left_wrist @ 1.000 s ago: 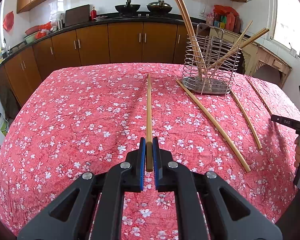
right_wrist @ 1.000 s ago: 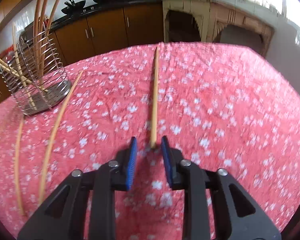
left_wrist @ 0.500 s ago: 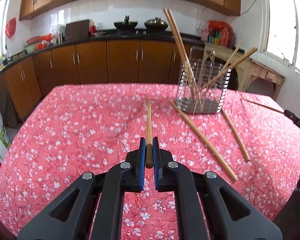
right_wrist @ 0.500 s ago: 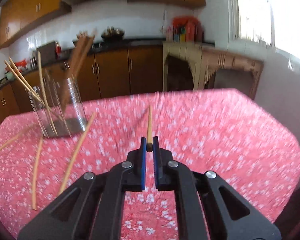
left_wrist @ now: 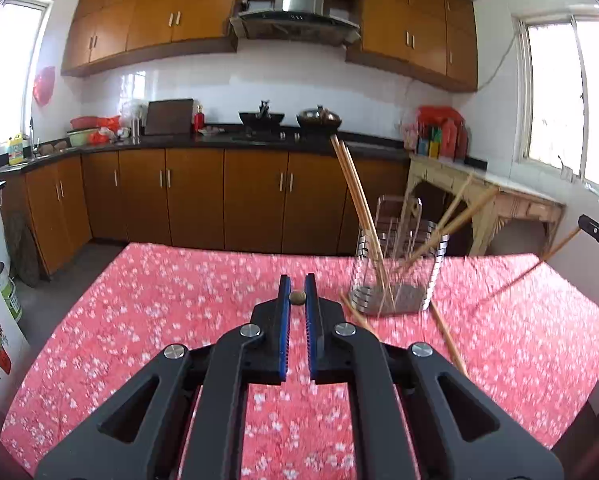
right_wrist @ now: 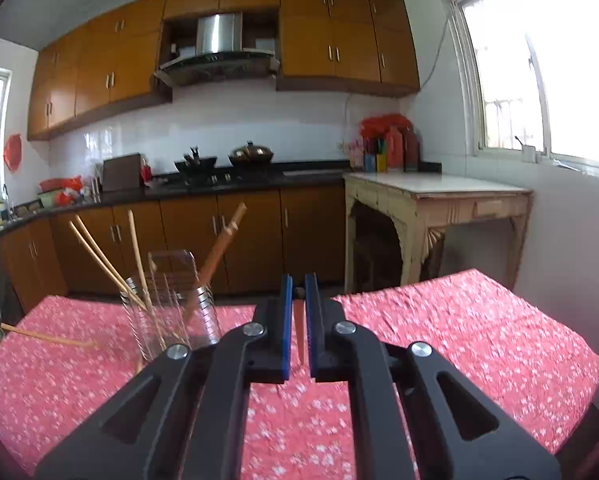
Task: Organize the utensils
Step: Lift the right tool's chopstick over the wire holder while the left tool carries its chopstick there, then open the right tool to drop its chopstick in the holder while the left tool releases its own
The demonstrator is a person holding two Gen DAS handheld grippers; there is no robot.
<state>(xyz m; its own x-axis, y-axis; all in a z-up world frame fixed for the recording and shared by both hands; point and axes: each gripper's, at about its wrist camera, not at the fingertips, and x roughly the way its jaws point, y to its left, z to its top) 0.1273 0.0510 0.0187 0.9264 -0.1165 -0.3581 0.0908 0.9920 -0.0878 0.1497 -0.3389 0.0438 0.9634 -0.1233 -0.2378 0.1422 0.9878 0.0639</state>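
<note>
Left gripper [left_wrist: 298, 298]: the jaws stand narrow and clamp one wooden chopstick [left_wrist: 297, 297]. The chopstick points straight along the fingers, so the left wrist view shows only its round butt end between the blue pads [left_wrist: 284, 312]. The same chopstick appears in the right wrist view at the far left, a blurred shaft [right_wrist: 47, 337] above the tablecloth.

Right gripper [right_wrist: 298, 304]: the jaws stand narrow and clamp a second chopstick [right_wrist: 299, 332]. It lies in the slot between the blue pads, seen strongly foreshortened, with its thin tip toward the camera. In the left wrist view this chopstick shows as a long blurred shaft [left_wrist: 539, 264] slanting in from the right edge, beside the black body of the right gripper.

Wire utensil holder [left_wrist: 395, 272]: it stands upright on the table [left_wrist: 159, 300], ahead and to the right of the left gripper and ahead and to the left of the right gripper [right_wrist: 171, 316]. Several chopsticks stand inside it. A pair [left_wrist: 355, 196] leans to the left and others [left_wrist: 459, 216] lean to the right.

Loose chopsticks: one [left_wrist: 447, 336] lies on the floral red tablecloth just right of the holder base. Another [left_wrist: 355, 318] lies at the holder's near left side, and the left gripper's right finger hides its near end.

Background: wooden cabinets [left_wrist: 195, 196], a dark counter with a wok [left_wrist: 261, 118], and a range hood [left_wrist: 297, 12].
</note>
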